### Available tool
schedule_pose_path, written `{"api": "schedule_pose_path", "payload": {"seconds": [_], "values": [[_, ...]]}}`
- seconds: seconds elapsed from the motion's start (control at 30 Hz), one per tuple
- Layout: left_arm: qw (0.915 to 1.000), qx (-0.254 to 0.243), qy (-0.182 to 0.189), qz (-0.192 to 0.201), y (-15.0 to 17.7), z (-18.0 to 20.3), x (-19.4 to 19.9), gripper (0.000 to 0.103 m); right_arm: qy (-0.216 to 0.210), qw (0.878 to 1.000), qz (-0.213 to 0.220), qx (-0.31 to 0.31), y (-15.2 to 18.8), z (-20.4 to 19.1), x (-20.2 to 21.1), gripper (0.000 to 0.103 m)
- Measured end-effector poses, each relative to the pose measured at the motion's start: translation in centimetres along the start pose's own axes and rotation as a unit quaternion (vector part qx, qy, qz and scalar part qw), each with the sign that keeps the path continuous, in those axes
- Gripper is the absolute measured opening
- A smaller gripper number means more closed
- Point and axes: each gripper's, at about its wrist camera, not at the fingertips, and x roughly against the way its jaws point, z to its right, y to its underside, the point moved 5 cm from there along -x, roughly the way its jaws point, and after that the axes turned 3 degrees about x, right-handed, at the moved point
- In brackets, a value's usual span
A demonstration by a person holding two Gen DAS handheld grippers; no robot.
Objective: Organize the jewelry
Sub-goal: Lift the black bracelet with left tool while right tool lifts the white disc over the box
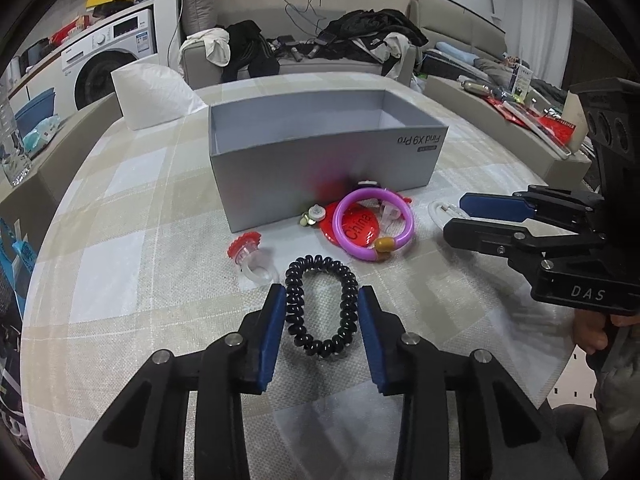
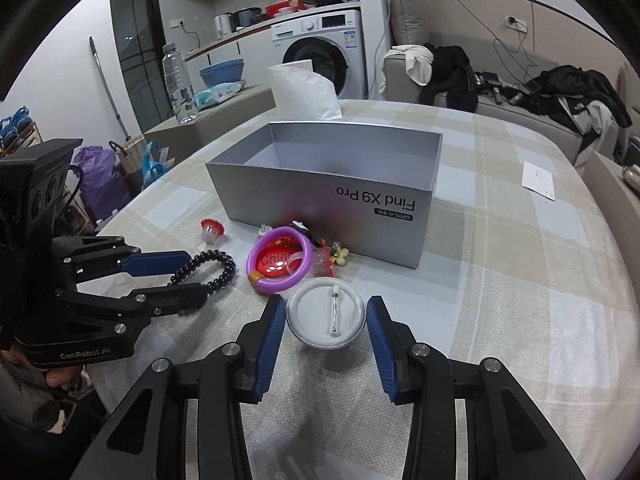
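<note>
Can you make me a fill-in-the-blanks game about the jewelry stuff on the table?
1. The left gripper has its fingers on either side of a coiled hair tie whose color is ____.
2. The right gripper sits around a round white ____.
3. The bracelet lying on the red badge is ____ in color.
4. The grey box has ____ inside it.

Missing words: black; badge; purple; nothing

The red badge is partly hidden under the purple bracelet; small trinkets beside the box are too tiny to tell
</note>
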Motion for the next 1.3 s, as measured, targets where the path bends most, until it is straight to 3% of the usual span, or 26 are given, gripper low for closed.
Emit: {"api": "schedule_pose_path", "payload": {"seconds": [0.43, 1.0, 1.3], "values": [[0.9994, -0.008, 0.008, 0.033, -0.9, 0.5, 1.7, 0.031, -0.008, 1.0, 0.022, -0.007, -0.5, 0.2, 1.1, 0.041], [0.999, 0.003, 0.014, 0.042, -1.2, 0.4, 2.0, 0.031, -0.011, 0.999, 0.03, -0.014, -0.6, 0.7, 1.4, 0.041], [0.997, 0.006, 0.018, 0.075, -3.2, 0.3, 3.6, 0.03, -0.017, 0.998, 0.06, -0.029, -1.7, 1.4, 2.9, 0.041]]}}
